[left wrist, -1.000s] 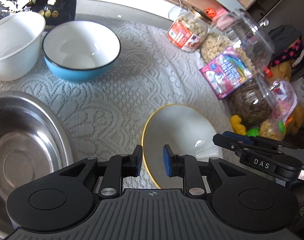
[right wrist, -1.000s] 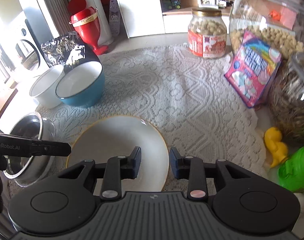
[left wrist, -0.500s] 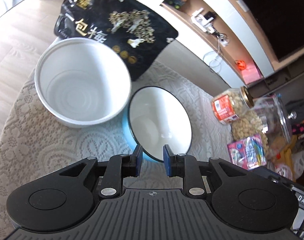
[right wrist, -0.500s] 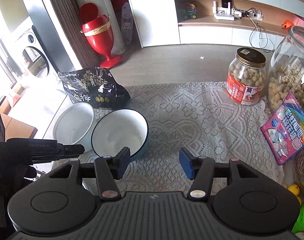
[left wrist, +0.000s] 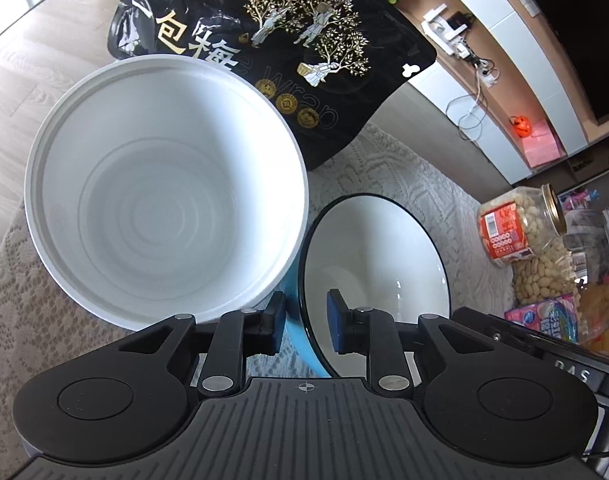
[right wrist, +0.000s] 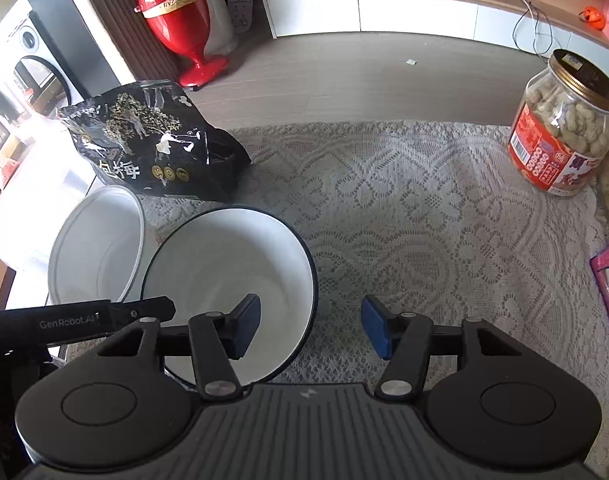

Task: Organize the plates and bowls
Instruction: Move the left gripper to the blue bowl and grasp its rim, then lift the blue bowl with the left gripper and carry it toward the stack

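A blue bowl point(left wrist: 380, 264) with a white inside and dark rim stands on the lace cloth, touching a large white bowl point(left wrist: 160, 204) on its left. Both also show in the right wrist view: the blue bowl point(right wrist: 228, 276) and the white bowl point(right wrist: 96, 252). My left gripper point(left wrist: 303, 322) is open, its pads straddling the blue bowl's near left rim without touching it. My right gripper point(right wrist: 311, 330) is open wide, one pad over the bowl's inside, the other outside its right rim.
A black snack bag point(left wrist: 288, 52) lies behind the bowls. A peanut jar point(right wrist: 564, 136) and other jars and a pink packet point(left wrist: 544, 316) stand at the right. Lace cloth point(right wrist: 424, 216) covers the table between them.
Both grippers have moved from the yellow-rimmed plate to the blue bowl and come closer to it. The right gripper has opened wider. The plate and steel bowl are out of view.
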A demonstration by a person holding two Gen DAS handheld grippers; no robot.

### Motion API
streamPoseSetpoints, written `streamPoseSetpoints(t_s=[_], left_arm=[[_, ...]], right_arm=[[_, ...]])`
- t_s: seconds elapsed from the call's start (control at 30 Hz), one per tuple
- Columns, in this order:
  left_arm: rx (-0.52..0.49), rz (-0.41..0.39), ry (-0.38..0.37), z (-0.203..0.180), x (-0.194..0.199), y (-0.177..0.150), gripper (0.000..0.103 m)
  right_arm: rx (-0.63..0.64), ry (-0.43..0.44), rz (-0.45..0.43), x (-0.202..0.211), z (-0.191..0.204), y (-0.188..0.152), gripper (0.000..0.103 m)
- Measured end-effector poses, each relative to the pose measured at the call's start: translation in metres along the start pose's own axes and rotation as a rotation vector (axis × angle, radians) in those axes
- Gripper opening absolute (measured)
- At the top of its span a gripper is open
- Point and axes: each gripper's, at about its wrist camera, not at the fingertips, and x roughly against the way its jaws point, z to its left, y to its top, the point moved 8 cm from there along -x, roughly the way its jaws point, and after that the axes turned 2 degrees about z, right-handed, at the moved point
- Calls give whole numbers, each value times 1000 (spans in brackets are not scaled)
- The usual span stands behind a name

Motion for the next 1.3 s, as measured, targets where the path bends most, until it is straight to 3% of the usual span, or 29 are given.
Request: streamPoseSetpoints(t_s=[0.17, 0.3, 0.43, 0.53, 0.57, 0.7, 1.03, 1.3], left_arm=[[-82, -34, 37, -4, -3, 0, 22], [-103, -11, 44, -3, -4, -4, 21], [-110, -4, 50, -1, -3, -7, 26], [-96, 2, 78, 1, -14, -3, 29], [-91, 12, 81, 2, -18, -3, 30], [-64, 88, 32, -1, -36, -9, 31], [-187, 107, 15, -28, -29, -27, 30], [-300, 168, 94, -43, -49, -41, 30]], right_arm=[[-35, -1, 48, -43, -1, 4, 50], [-28, -19, 81, -67, -1, 2, 47], [-37, -6, 78, -75, -5, 4, 43], [-38, 26, 84, -78, -3, 4, 31], [-40, 52, 89, -79, -2, 4, 22], [-15, 64, 97, -76, 1, 1, 15], [-15, 37, 93, -36, -24, -29, 13], [-63, 63, 79, -32, -44, -35, 14]])
